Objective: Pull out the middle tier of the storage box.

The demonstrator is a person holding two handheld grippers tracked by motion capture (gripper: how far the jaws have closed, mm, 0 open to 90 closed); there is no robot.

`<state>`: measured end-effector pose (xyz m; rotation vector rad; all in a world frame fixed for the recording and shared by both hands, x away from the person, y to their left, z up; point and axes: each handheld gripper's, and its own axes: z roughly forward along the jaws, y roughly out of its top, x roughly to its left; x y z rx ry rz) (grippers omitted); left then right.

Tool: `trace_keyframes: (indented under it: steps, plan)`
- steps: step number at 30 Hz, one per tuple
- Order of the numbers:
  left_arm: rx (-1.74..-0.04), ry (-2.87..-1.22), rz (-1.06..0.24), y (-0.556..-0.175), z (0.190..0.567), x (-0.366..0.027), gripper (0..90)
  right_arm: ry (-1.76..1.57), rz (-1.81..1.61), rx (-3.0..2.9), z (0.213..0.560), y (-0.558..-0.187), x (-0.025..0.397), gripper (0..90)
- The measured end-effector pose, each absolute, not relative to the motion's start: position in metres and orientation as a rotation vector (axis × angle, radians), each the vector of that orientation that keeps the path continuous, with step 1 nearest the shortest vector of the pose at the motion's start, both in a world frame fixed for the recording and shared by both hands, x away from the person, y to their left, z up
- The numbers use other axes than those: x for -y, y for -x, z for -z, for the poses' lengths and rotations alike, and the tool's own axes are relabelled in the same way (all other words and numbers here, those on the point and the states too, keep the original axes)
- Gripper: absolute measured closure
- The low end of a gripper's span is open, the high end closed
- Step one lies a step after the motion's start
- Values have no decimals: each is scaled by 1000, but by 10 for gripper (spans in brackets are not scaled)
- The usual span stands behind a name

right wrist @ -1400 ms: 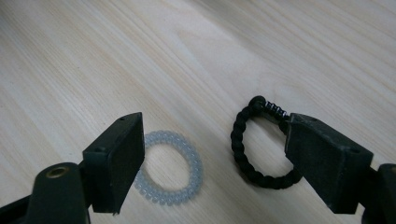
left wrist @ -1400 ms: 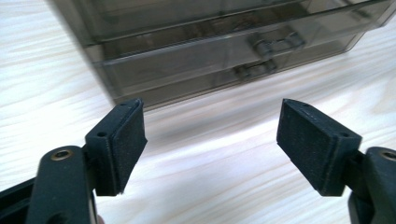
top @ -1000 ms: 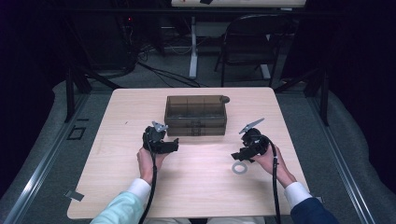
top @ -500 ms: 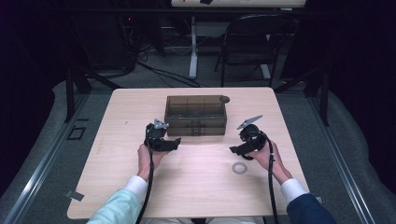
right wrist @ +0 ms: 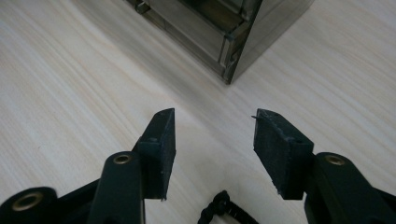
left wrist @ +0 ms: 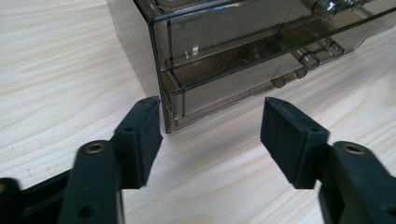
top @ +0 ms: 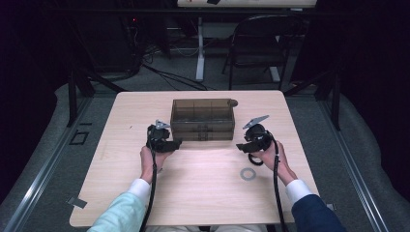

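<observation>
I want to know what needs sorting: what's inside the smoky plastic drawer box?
Through the drawer box walls only dividers and drawer fronts with knobs show; tinted plastic hides any contents.

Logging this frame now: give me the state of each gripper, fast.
Left gripper: open, holding nothing, jaws at the corner of the smoky drawer box.
Right gripper: open, holding nothing, short of the box's other corner.

Over the last second my right gripper (top: 244,145) has lifted off the small ring (top: 248,173) lying toward the table's (top: 203,193) near right corner and swung up to the drawer box's (top: 203,118) front right corner. My left gripper (top: 174,143) has edged slightly closer to its front left corner.
</observation>
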<state>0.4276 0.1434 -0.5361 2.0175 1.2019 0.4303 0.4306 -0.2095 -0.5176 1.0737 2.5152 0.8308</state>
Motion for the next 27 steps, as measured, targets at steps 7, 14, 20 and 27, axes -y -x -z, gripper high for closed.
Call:
trace_keyframes:
  steps: [7,14,20,27]
  plan:
    - [-1197,-2014,-422,-431,539,-149,524,-1048,-851,-2495,519,-439,202,581]
    - [-1177,-2016,-412,-432,541,-151,579,-1026,-859,-2472,517,-442,196,687]
    - [-1178,-2012,-418,-432,542,-153,602,-1009,-884,-2463,515,-447,190,744]
    - [-1167,-2026,-415,-433,543,-154,639,-1006,-870,-2478,518,-451,187,754]
